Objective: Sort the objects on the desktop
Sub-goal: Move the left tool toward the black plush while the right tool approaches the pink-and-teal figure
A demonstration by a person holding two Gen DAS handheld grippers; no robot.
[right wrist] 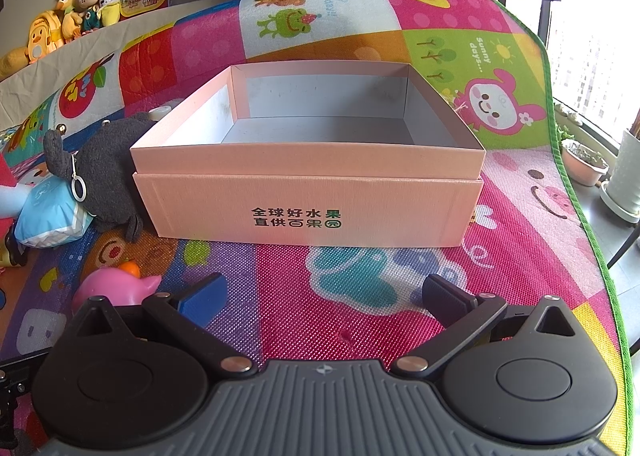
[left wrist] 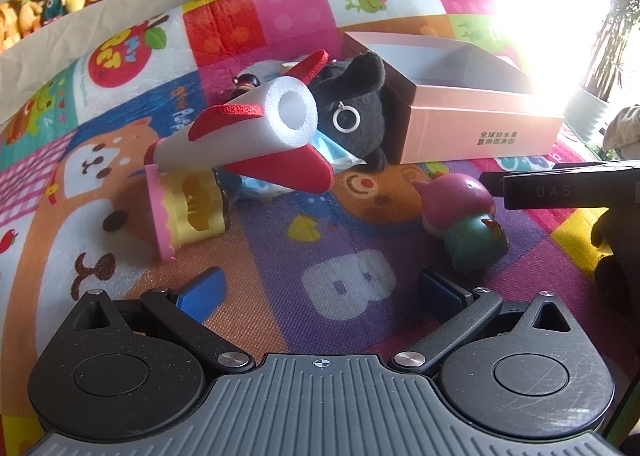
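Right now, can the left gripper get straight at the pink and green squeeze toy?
Probably yes. The left gripper is wide open and empty, and only bare play mat lies between it and the pink and green squeeze toy, just right of its line.

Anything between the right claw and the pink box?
Nothing: only bare play mat lies between the open right claw and the pink box, seen in the right wrist view.
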